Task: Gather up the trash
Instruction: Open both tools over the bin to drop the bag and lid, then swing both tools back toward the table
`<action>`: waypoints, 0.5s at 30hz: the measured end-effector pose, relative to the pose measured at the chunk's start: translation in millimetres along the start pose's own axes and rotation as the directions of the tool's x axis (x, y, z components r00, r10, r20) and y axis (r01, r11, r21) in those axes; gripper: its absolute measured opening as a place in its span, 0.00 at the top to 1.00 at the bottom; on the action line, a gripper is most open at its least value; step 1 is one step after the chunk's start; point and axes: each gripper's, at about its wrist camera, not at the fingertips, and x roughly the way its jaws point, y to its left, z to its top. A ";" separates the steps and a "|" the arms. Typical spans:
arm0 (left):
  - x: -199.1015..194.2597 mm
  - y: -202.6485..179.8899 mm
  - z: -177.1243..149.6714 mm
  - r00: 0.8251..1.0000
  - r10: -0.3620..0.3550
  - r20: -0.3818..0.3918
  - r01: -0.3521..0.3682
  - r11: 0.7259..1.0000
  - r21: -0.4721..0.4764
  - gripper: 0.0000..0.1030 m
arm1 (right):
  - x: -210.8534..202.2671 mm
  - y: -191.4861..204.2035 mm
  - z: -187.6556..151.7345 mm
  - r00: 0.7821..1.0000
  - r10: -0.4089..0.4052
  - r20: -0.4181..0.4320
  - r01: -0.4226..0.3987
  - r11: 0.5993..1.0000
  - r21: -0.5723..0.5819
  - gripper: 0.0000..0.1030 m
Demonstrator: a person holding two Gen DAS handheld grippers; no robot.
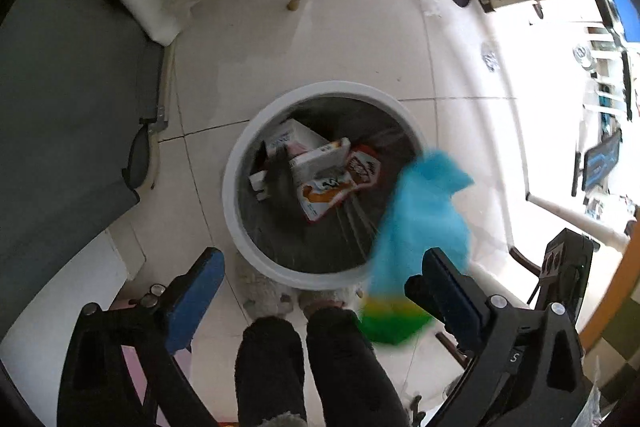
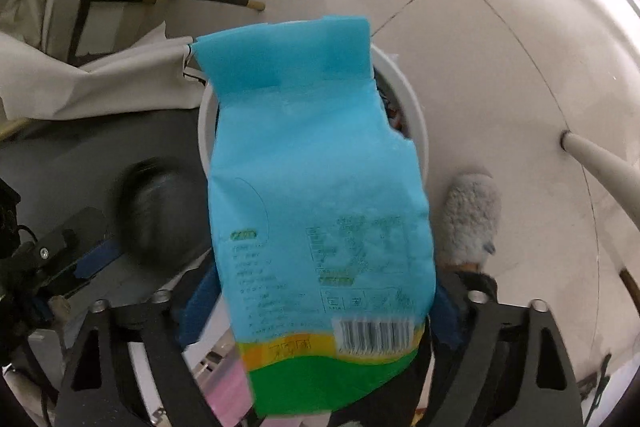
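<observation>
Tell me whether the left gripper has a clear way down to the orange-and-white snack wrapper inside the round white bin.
Probably yes: the left gripper is open above the bin, and the wrapper lies uncovered. The blue bag hangs off to one side.

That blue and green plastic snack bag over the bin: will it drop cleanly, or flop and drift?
The blue and green plastic snack bag looks flat and creased, so probably empty, light and floppy. It may flutter rather than fall straight. Its glossy film likely slides easily off the pads. The round white trash bin sits below it, so it should land inside.
</observation>
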 end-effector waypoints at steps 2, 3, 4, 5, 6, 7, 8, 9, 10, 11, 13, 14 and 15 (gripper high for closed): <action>-5.7 4.6 -3.1 0.999 0.030 0.035 -0.030 1.000 -0.007 0.02 | 8.9 -1.4 2.6 1.000 -0.020 -0.017 0.020 1.000 -0.004 0.00; -8.1 6.4 -4.3 0.998 0.048 0.051 -0.048 0.999 -0.010 0.02 | 12.1 0.6 5.3 0.999 -0.026 -0.020 0.026 1.000 -0.003 0.00; -12.1 8.1 -6.0 0.995 0.073 0.066 -0.072 0.997 -0.013 0.02 | 13.5 2.9 6.3 0.999 -0.031 -0.017 0.031 1.000 -0.002 0.00; -15.5 9.7 -7.1 0.993 0.092 0.077 -0.091 0.996 -0.016 0.02 | 12.5 5.0 6.0 0.999 -0.046 -0.014 0.046 0.999 -0.010 0.00; -19.3 10.8 -9.5 0.990 0.112 0.090 -0.111 0.994 -0.018 0.02 | 8.7 7.4 4.5 0.998 -0.070 0.000 0.070 0.997 -0.020 0.00; -25.5 9.9 -13.1 0.984 0.142 0.104 -0.142 0.990 -0.009 0.02 | 6.7 9.8 5.4 0.996 -0.085 0.012 0.085 0.996 -0.026 0.00; -24.9 12.0 -13.7 0.980 0.166 0.109 -0.167 0.986 0.001 0.02 | 1.0 12.0 3.0 0.993 -0.112 0.030 0.113 0.993 -0.042 0.00; -28.6 10.9 -16.2 0.974 0.196 0.116 -0.199 0.980 0.013 0.02 | -5.4 16.2 0.7 0.986 -0.160 0.054 0.163 0.985 -0.061 0.00; -32.9 9.3 -19.9 0.967 0.220 0.128 -0.225 0.974 0.027 0.02 | -12.7 21.0 -1.0 0.976 -0.201 0.085 0.208 0.975 -0.079 0.00; -36.1 7.5 -23.0 0.962 0.235 0.136 -0.243 0.969 0.041 0.02 | -19.8 19.8 0.9 0.967 -0.234 0.104 0.243 0.966 -0.091 0.00; -44.2 3.7 -31.2 0.955 0.258 0.144 -0.269 0.961 0.062 0.02 | -34.3 17.0 -4.4 0.948 -0.287 0.138 0.303 0.946 -0.113 0.00; -48.8 2.5 -35.0 0.954 0.260 0.150 -0.273 0.960 0.071 0.02 | -42.1 19.1 -7.9 0.938 -0.311 0.154 0.330 0.936 -0.120 0.00; -53.3 0.5 -39.0 0.952 0.262 0.156 -0.276 0.958 0.078 0.02 | -47.7 17.7 -9.7 0.934 -0.319 0.161 0.339 0.932 -0.124 0.00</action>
